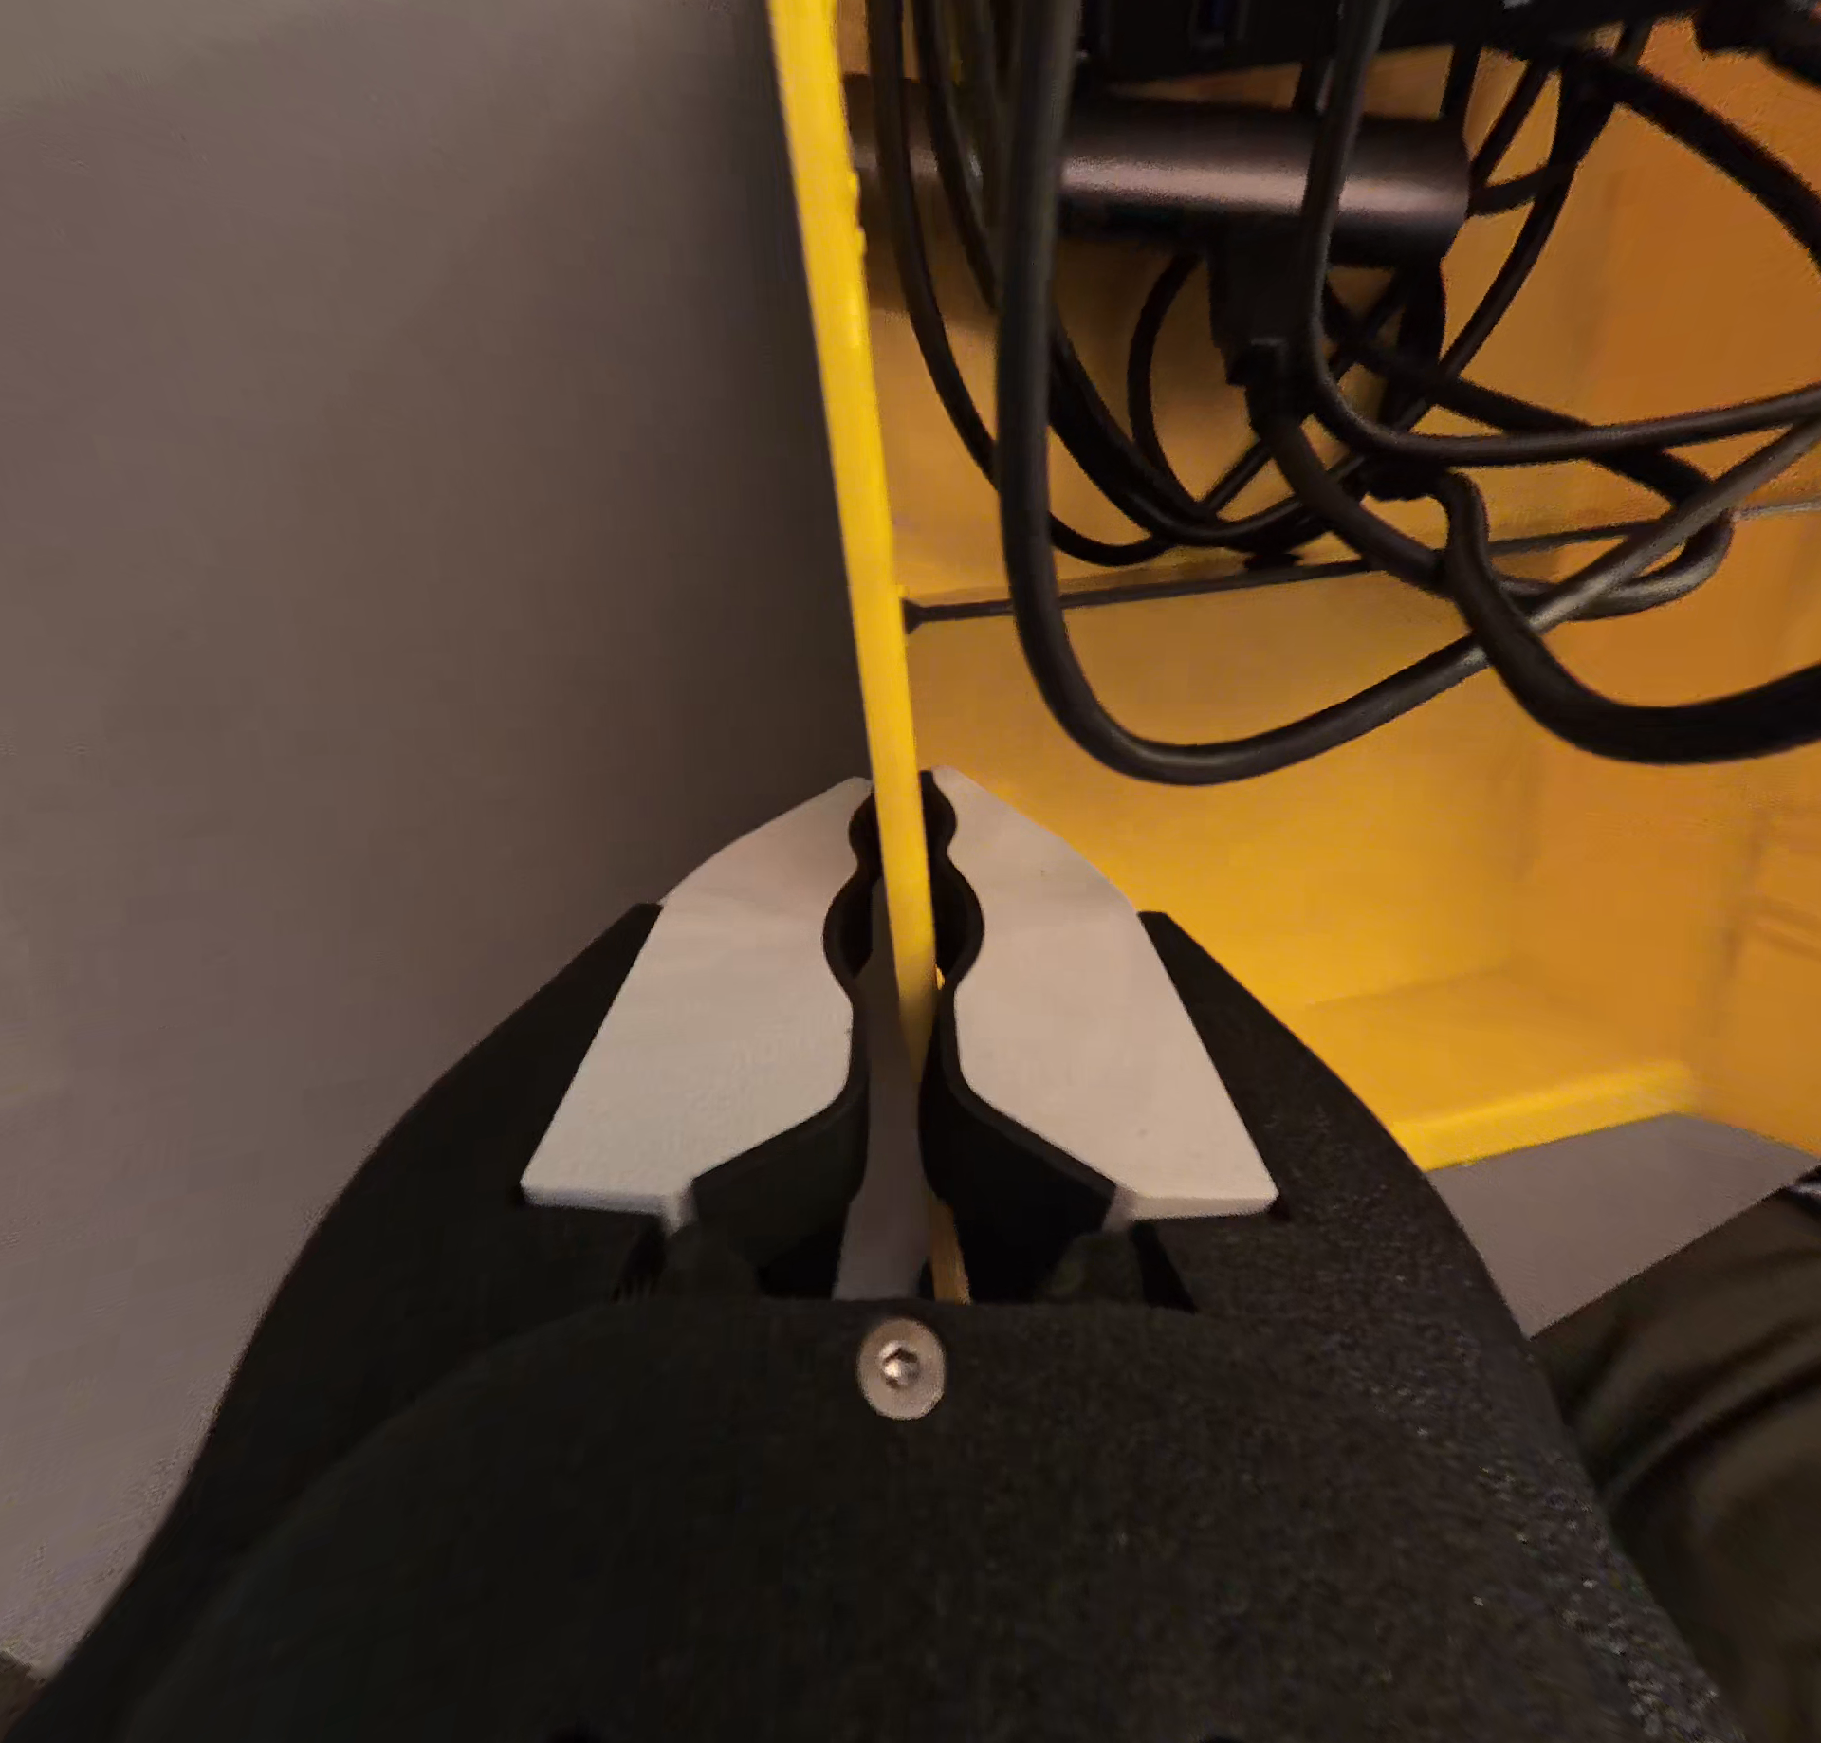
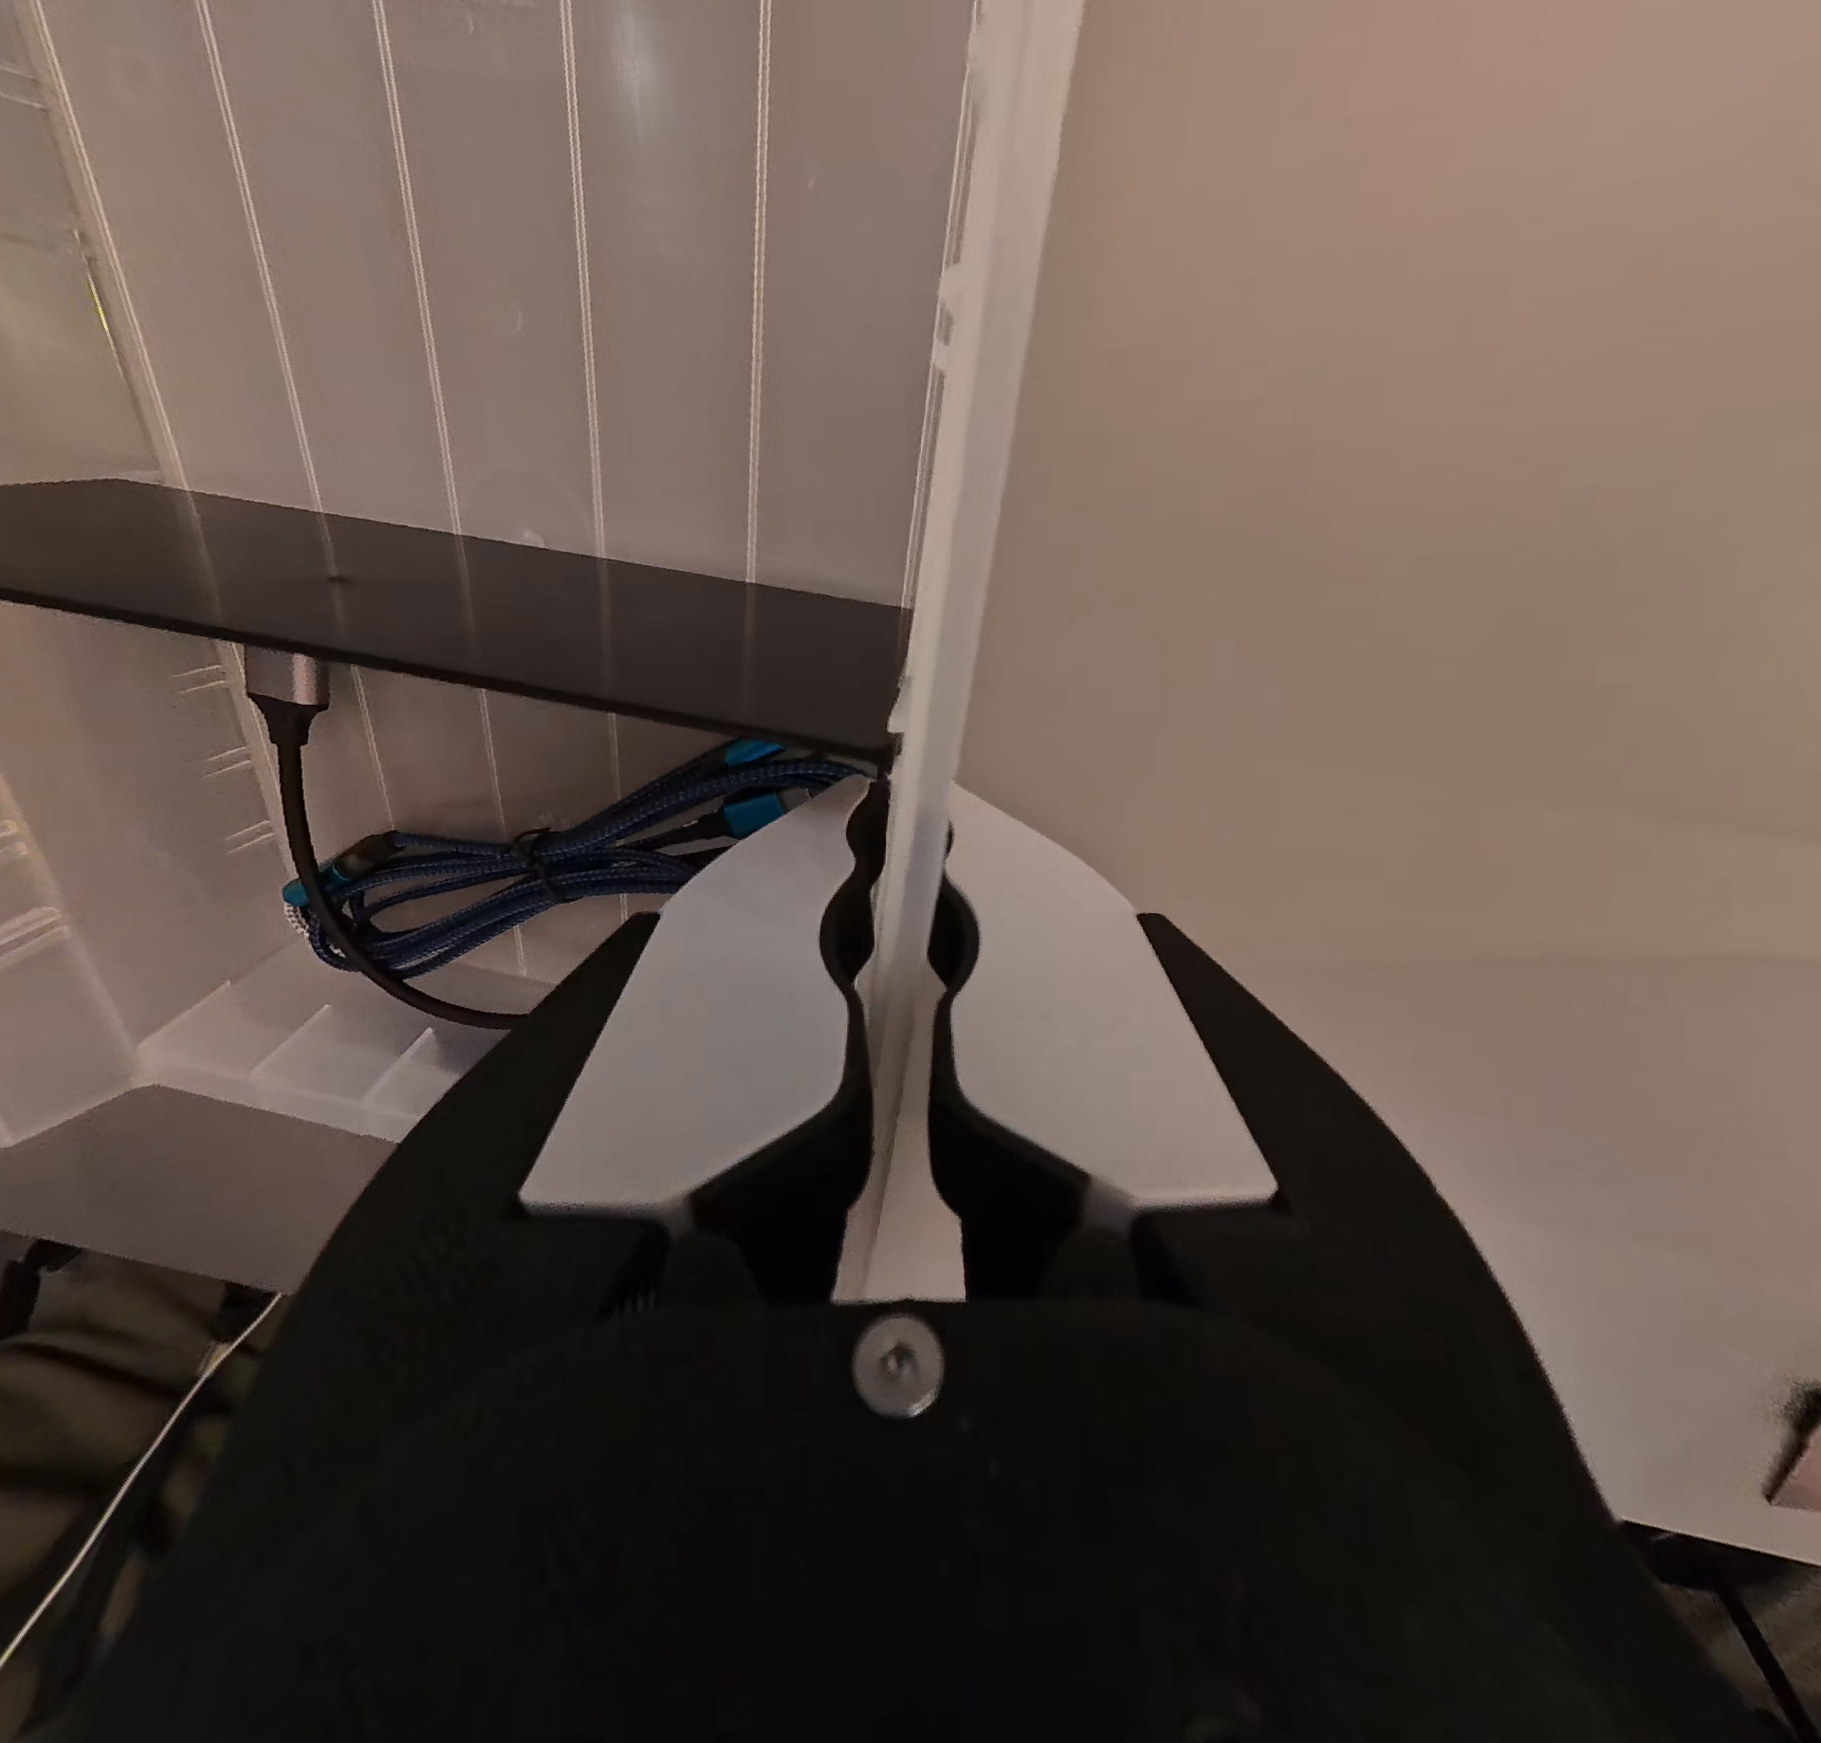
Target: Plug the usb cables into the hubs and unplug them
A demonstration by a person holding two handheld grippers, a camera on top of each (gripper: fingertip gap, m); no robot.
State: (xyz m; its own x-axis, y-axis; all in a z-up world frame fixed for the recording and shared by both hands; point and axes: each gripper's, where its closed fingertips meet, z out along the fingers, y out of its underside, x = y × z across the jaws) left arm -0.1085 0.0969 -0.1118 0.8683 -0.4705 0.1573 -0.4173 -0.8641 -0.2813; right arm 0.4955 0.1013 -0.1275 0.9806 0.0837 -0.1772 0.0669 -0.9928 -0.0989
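In the left wrist view my left gripper [image 1: 902, 791] is shut on the thin side wall of a yellow bin [image 1: 859, 395]. Inside the bin lie a black USB hub [image 1: 1271, 169] and a tangle of black cables [image 1: 1281, 612]; one black plug [image 1: 1251, 336] sits in the hub. In the right wrist view my right gripper [image 2: 902, 799] is shut on the edge of a clear plastic bin's wall [image 2: 951, 513]. Inside it are a flat black hub [image 2: 512, 602], a grey plug [image 2: 286, 683] on a black cable plugged into it, and bundled blue braided cables [image 2: 552, 870].
A grey surface [image 1: 394, 415] lies left of the yellow bin. A person's dark clothing [image 1: 1705, 1400] shows at the lower right. A pale surface [image 2: 1429, 612] lies right of the clear bin, with a small grey object [image 2: 1795, 1469] at its edge. The grippers' ends are close to 60 centimetres from one another.
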